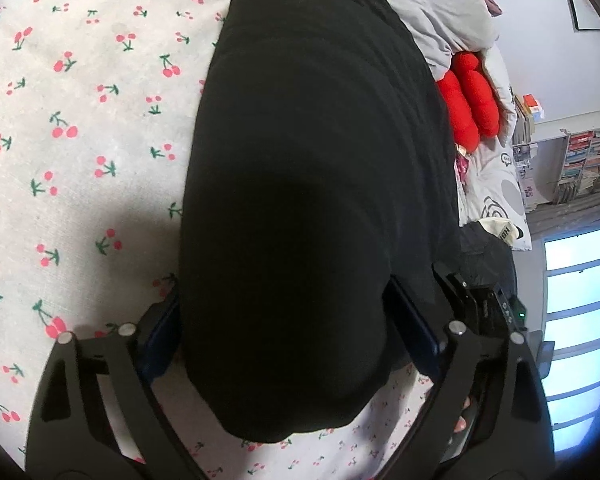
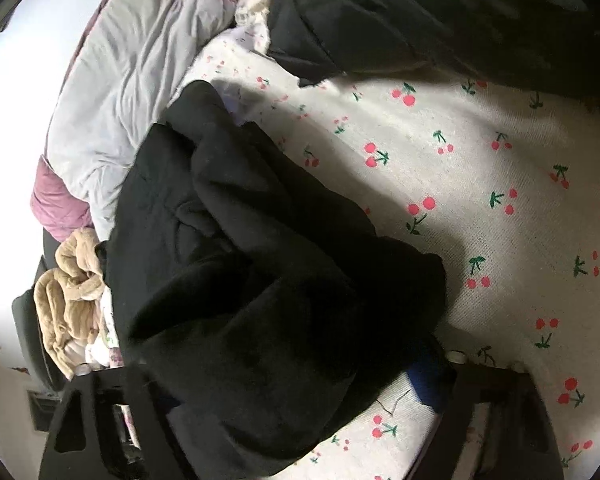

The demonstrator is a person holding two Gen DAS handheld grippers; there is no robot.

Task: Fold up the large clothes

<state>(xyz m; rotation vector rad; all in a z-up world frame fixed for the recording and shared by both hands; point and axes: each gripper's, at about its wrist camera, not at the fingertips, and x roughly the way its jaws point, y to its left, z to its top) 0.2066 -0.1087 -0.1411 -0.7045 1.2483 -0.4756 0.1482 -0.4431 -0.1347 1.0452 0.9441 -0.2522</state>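
A large black garment (image 1: 308,168) lies in a long thick fold on the cherry-print bed sheet (image 1: 80,120). Its near end bulges between the fingers of my left gripper (image 1: 284,292), whose blue pads (image 1: 414,328) flank the cloth at wide spread without squeezing it. In the right wrist view the same black garment (image 2: 260,260) is bunched in rumpled folds. My right gripper (image 2: 284,360) stands open astride its near end. A strip of the sheet (image 2: 500,200) shows between the cloth and the right blue pad (image 2: 426,384); cloth hides the left finger's tip.
A grey duvet (image 2: 132,80) and red plush pillows (image 1: 472,104) lie at the bed's head. Beige clothing (image 2: 68,304) is heaped by the edge and another dark garment (image 2: 420,20) lies across the far side. A bookshelf (image 1: 580,168) and window (image 1: 580,320) stand beyond.
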